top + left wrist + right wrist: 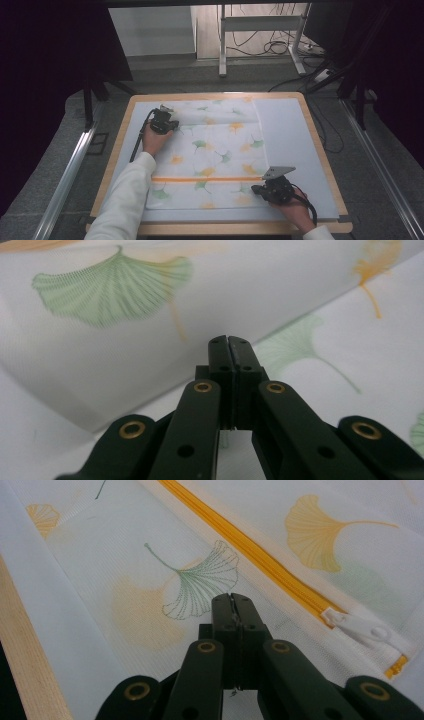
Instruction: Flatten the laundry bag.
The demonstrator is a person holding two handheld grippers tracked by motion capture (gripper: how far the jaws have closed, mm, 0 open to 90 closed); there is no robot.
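A white mesh bag [215, 150] printed with green and orange ginkgo leaves lies flat on the table, with an orange zipper [205, 178] running across its near part. My left gripper [170, 122] sits at the bag's far left corner. Its jaws are shut [230, 340], and a fold of the mesh [125, 330] rises from them. My right gripper [256, 189] rests at the near right of the bag, just below the zipper's end. Its jaws [232, 597] are shut over flat mesh, beside the white zipper pull [362, 627] and the zipper [250, 550].
The bag lies on a white mat [290, 135] covering a wooden table [320, 150]; the table's near edge [25, 655] runs close to my right gripper. Beyond the table, cables [275, 47] and a metal stand [222, 50] are on the floor.
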